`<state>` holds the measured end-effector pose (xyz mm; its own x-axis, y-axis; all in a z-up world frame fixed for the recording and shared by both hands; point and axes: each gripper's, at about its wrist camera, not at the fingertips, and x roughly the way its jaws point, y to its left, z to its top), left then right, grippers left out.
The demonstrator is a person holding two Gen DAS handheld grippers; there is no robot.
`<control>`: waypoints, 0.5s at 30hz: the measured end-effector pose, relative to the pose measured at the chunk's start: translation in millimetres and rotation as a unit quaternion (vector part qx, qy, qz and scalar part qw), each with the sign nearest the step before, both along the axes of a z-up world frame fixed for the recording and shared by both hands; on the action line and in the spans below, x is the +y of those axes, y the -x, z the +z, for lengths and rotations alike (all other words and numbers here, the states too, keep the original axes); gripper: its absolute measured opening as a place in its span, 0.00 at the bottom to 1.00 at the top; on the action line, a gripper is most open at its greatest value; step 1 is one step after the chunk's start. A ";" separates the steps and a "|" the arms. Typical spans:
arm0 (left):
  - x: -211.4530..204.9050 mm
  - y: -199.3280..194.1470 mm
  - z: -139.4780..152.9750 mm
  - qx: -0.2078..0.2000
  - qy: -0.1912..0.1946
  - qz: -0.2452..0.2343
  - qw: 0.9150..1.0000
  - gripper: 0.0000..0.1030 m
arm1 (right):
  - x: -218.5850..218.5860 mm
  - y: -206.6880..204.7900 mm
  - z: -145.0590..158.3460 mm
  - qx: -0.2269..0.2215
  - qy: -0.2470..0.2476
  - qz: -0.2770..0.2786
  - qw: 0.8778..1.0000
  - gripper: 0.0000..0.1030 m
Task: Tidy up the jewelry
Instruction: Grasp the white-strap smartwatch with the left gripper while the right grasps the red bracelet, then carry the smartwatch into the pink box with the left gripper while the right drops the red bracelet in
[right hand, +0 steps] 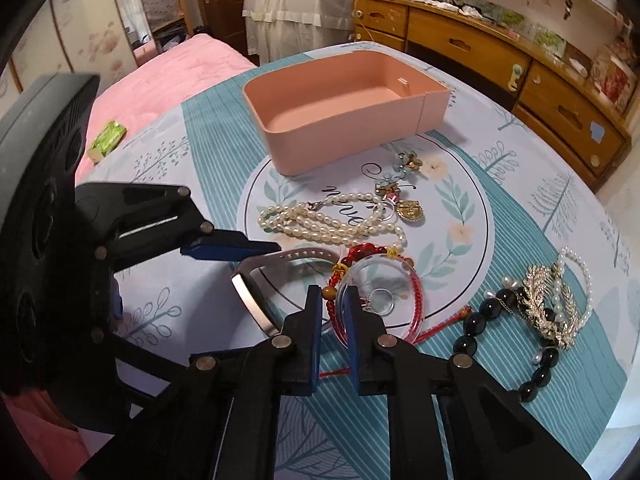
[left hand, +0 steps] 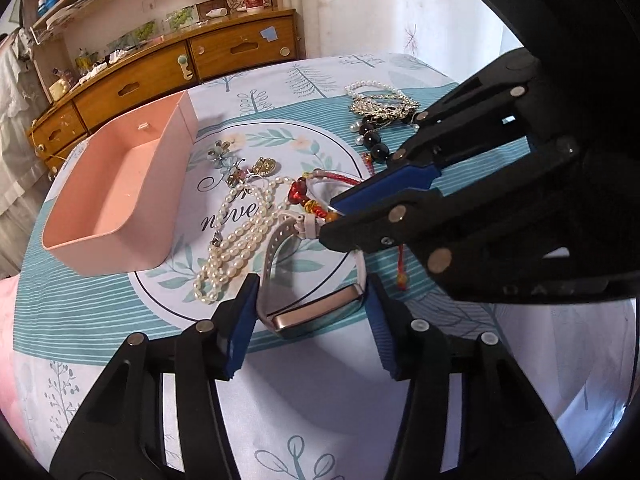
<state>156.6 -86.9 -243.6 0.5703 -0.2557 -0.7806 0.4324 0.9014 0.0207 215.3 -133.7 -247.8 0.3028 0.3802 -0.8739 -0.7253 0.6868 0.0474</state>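
A pink box stands empty on the patterned tablecloth. A grey-strapped watch lies between the open fingers of my left gripper, which straddle its face. My right gripper is shut on the rim of a clear bangle, tangled with a red beaded cord bracelet. A pearl necklace and gold charms lie beside them.
A second pile with black beads, a gold leaf brooch and pearls lies to the right. A wooden drawer unit stands behind the table. A pink bed with a green packet lies to the left.
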 end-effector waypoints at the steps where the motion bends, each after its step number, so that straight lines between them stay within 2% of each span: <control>1: 1.1 0.5 0.2 0.001 0.004 0.000 1.000 0.47 | -0.5 1.0 0.8 0.001 0.000 -0.005 1.000 0.11; 6: 10.4 2.7 14.2 -0.004 0.017 -0.018 1.000 0.47 | -5.1 1.2 13.5 0.011 -0.017 -0.045 0.999 0.11; 12: 36.6 6.4 45.4 0.010 0.028 -0.039 0.999 0.47 | -6.5 -3.8 48.9 0.004 -0.081 -0.105 0.991 0.11; 15: 57.8 9.7 63.4 0.011 0.033 -0.046 0.998 0.47 | -0.5 -7.6 69.7 -0.003 -0.123 -0.133 0.983 0.11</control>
<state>146.9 -29.1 -180.2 0.5245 -0.3579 -0.7725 0.5137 0.8566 -0.0481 222.9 -134.1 -178.2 0.4259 0.4853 -0.7636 -0.5216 0.8213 0.2310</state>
